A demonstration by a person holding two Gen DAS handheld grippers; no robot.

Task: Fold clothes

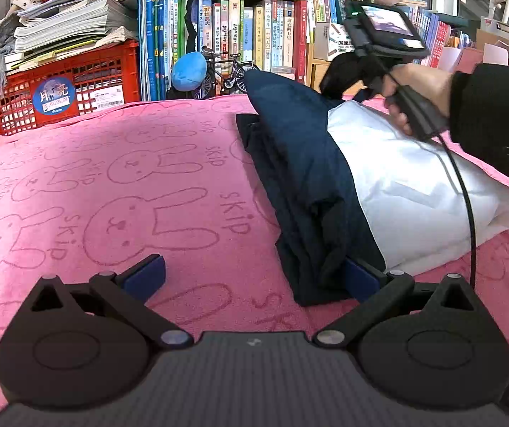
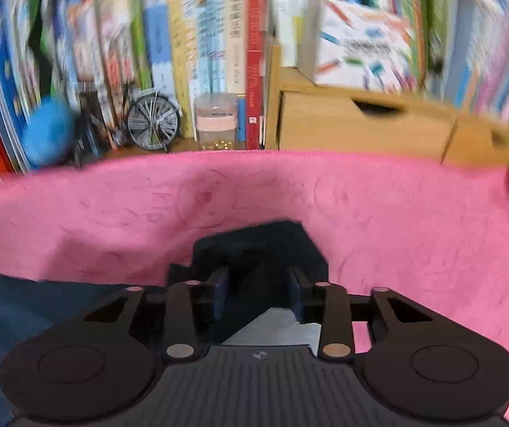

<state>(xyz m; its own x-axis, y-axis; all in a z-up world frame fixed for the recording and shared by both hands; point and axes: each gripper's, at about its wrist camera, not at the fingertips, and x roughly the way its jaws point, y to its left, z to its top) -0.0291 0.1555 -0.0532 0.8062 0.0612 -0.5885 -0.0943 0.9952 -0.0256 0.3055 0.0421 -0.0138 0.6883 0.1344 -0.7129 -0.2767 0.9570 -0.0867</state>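
Left gripper (image 1: pixel 251 277) spread wide over pink towel (image 1: pixel 112 185), gripping nothing; right gripper (image 2: pixel 257 293) part closed around navy garment (image 2: pixel 258 249), hold unclear through blur.

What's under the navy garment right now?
The navy garment lies on the pink towel, with a white layer showing at its right. Whatever sits beneath the folded navy part is covered.

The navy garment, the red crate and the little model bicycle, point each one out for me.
navy garment (image 1: pixel 304 178), left wrist view, on its folded dark middle.
red crate (image 1: pixel 101 82), left wrist view, on its mesh front wall.
model bicycle (image 2: pixel 153 121), right wrist view, on its spoked wheel.
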